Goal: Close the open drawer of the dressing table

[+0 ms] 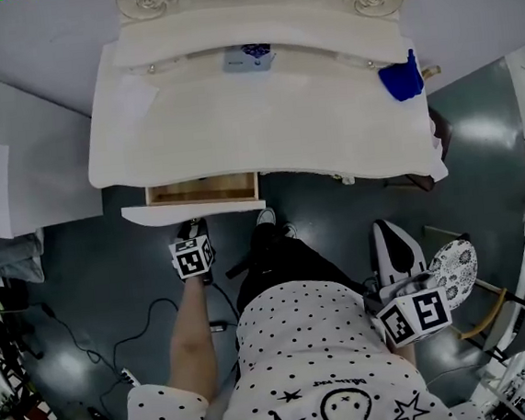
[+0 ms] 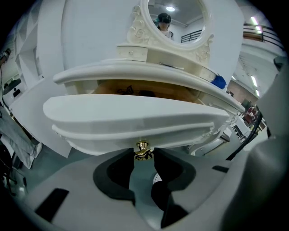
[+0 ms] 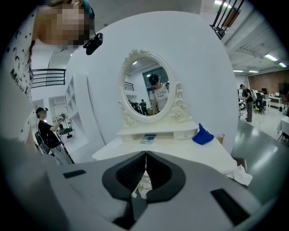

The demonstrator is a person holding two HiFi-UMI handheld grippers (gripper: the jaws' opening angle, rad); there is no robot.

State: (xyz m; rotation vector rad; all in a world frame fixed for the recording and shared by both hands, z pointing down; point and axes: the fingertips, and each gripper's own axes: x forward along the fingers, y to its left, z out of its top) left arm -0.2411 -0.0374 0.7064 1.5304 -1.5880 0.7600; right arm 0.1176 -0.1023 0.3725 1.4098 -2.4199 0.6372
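The left gripper (image 1: 193,225) pinches the small brass knob (image 2: 143,147) on the open white wooden drawer (image 1: 203,193), which juts from the left end of the front edge of the white carved dressing table (image 1: 262,112). The right gripper (image 3: 145,155), jaws pressed together and empty, hangs well back from that edge.

Head view overhead; left gripper view near drawer (image 2: 135,119), right farther; dressing table (image 1: 235,115) shared
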